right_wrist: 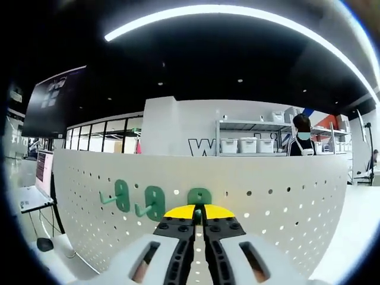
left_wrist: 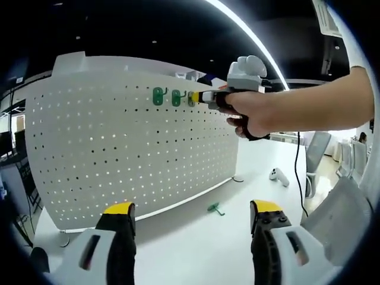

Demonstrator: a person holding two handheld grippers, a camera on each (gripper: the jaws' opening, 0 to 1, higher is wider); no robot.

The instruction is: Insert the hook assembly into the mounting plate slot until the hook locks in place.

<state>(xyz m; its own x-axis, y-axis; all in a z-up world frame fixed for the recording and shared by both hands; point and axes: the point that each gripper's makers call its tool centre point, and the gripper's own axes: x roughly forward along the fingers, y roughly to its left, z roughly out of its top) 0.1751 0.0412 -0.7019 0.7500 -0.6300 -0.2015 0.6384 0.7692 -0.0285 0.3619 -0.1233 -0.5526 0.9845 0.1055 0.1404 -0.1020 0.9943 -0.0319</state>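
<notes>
In the left gripper view we see the left gripper (left_wrist: 192, 215) with its 2 yellow-tipped jaws set wide apart, holding nothing and touching nothing, hovering above the white table (left_wrist: 196, 249). Just beyond it, 1 loose green hook (left_wrist: 215, 208) lies on the table near the foot of the pegboard (left_wrist: 119, 148). Farther right on the table lies 1 white controller (left_wrist: 279, 176).

The pegboard stands upright on the table, white with rows of holes. Along its top rows we count 2 green hooks already mounted (left_wrist: 166, 96) and a 3rd at the tip of the right gripper (left_wrist: 199, 98), which a hand (left_wrist: 252, 113) holds up against the board.

In the right gripper view, the right gripper (right_wrist: 198, 209) has its 2 jaws closed almost together, with only a thin line between the yellow tips. They meet at the lower edge of the 3rd hook's plate (right_wrist: 199, 197), which sits flat on the pegboard (right_wrist: 267, 196); we cannot tell whether the jaws pinch it or just touch it. To its left hang the other 2 hooks (right_wrist: 136, 200), prongs sticking out.

Far behind the board stand shelves with white bins (right_wrist: 249, 143), and 1 person (right_wrist: 303, 139) beside them.
</notes>
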